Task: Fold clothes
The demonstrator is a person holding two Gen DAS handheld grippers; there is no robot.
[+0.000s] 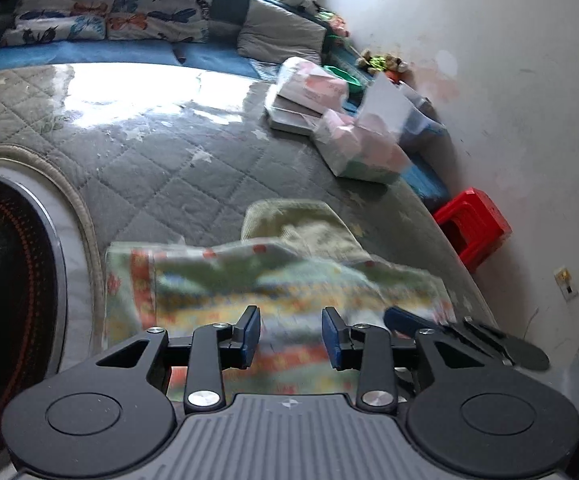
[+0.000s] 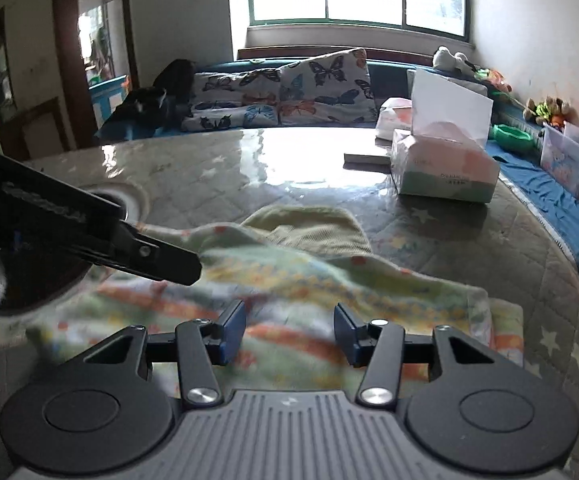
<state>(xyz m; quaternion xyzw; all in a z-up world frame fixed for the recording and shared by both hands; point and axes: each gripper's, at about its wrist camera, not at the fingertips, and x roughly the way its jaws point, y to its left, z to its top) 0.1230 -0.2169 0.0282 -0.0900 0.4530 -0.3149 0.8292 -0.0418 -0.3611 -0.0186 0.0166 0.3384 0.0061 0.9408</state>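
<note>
A pale green patterned garment [image 1: 273, 280] with orange, yellow and blue bands lies bunched on the quilted table cover [image 1: 161, 176], blurred by motion. My left gripper [image 1: 291, 338] is open just above its near edge, nothing between the pads. The right gripper's fingers [image 1: 409, 320] show at its right edge. In the right wrist view the same garment [image 2: 329, 280] lies ahead; my right gripper [image 2: 289, 332] is open over it. The left gripper's body [image 2: 89, 232] reaches in from the left above the cloth.
Tissue packs [image 1: 361, 148] and a flat box [image 1: 289, 116] sit at the table's far right. A round black inset [image 1: 9, 300] is at the left. A red stool [image 1: 473, 228] stands by the wall. A sofa with butterfly cushions [image 2: 281, 92] is behind.
</note>
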